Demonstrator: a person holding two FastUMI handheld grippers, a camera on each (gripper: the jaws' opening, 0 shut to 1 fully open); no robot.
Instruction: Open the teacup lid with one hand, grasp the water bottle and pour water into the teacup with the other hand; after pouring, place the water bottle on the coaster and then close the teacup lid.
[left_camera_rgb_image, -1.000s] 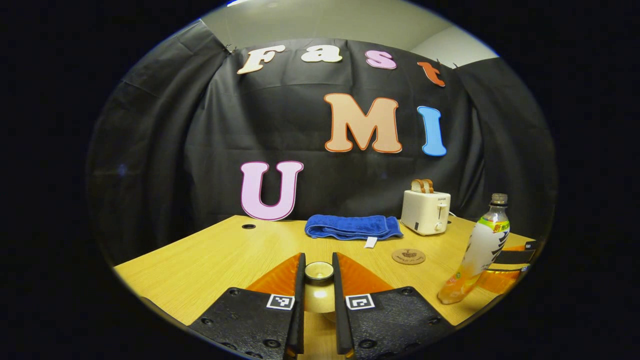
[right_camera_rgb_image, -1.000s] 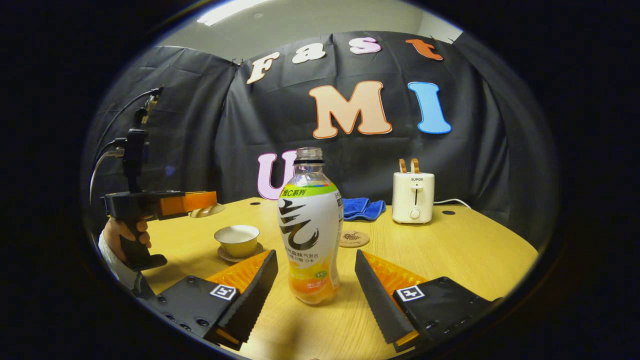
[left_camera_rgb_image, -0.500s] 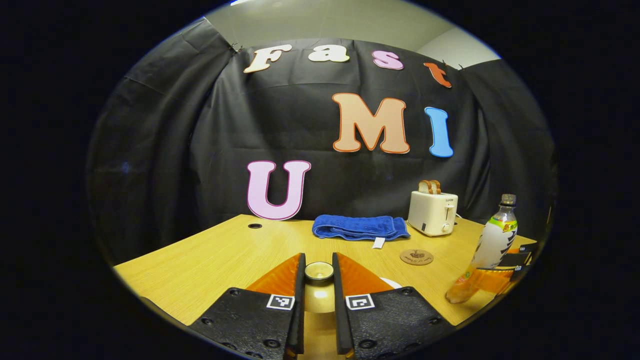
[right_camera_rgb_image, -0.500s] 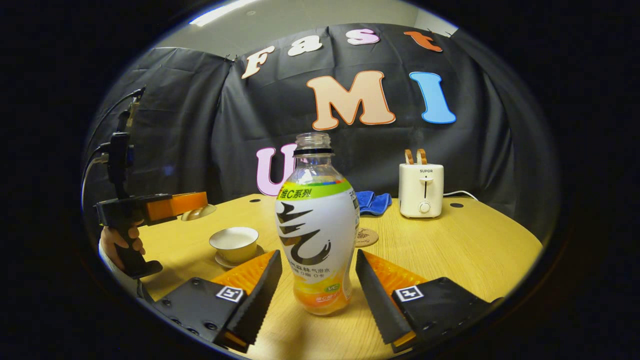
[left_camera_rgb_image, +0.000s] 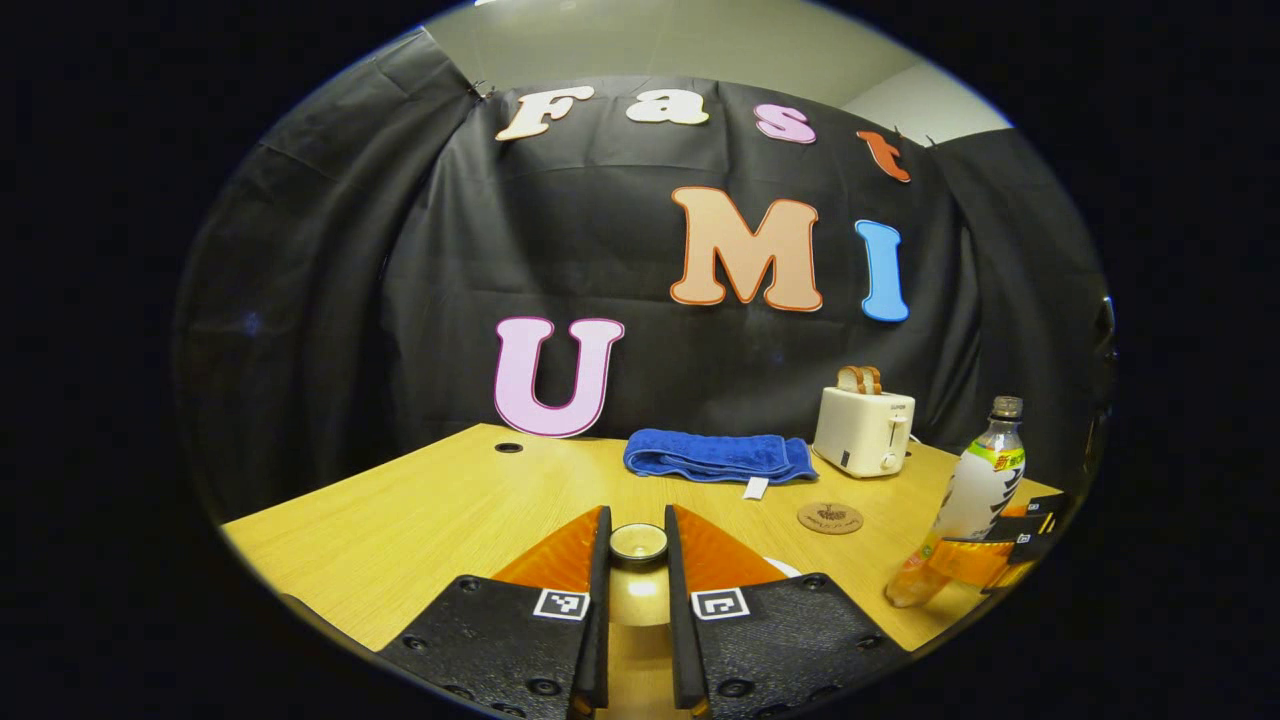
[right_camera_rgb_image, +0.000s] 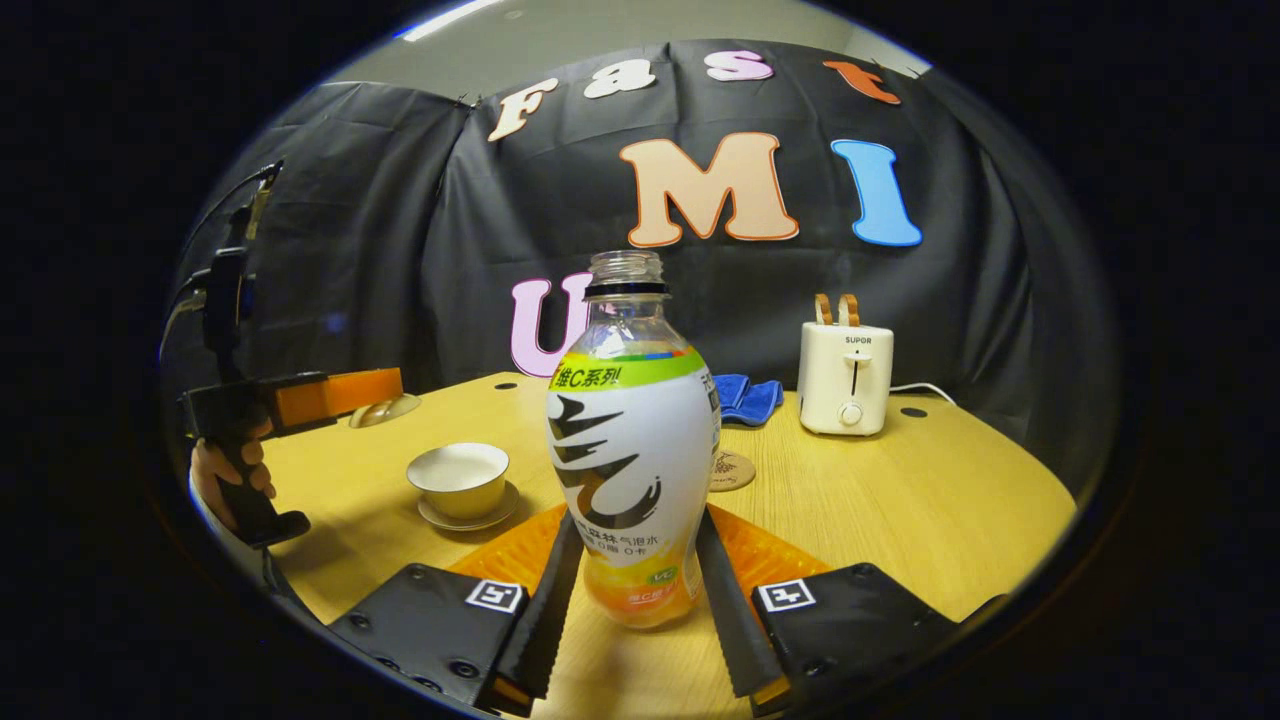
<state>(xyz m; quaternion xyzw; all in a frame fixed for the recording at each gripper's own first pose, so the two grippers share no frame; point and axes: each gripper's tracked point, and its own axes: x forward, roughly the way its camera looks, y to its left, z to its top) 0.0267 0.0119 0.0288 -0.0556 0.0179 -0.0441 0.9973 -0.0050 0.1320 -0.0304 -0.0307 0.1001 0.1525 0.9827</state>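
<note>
In the right gripper view, the uncapped water bottle (right_camera_rgb_image: 630, 440) stands on the table, and my right gripper (right_camera_rgb_image: 640, 520) is shut on its lower body. The open teacup (right_camera_rgb_image: 460, 478) sits on its saucer to the bottle's left. Above and left of the cup, my left gripper (right_camera_rgb_image: 345, 392) holds the lid (right_camera_rgb_image: 385, 408) in the air. In the left gripper view, my left gripper (left_camera_rgb_image: 636, 515) is shut on the lid's knob (left_camera_rgb_image: 638, 543). The bottle (left_camera_rgb_image: 978, 480) stands at far right between the right gripper's fingers (left_camera_rgb_image: 975, 558). The round coaster (left_camera_rgb_image: 830, 517) lies near it, and the coaster (right_camera_rgb_image: 735, 470) shows partly behind the bottle.
A white toaster (right_camera_rgb_image: 845, 375) with bread stands at the back right, its cord trailing behind. A folded blue towel (left_camera_rgb_image: 715, 455) lies at the back of the wooden table (left_camera_rgb_image: 400, 520). A hand (right_camera_rgb_image: 225, 470) grips the left gripper's handle.
The right gripper moved in on the bottle and its fingers went from wide open to shut on it. The left gripper kept the lid and barely moved.
</note>
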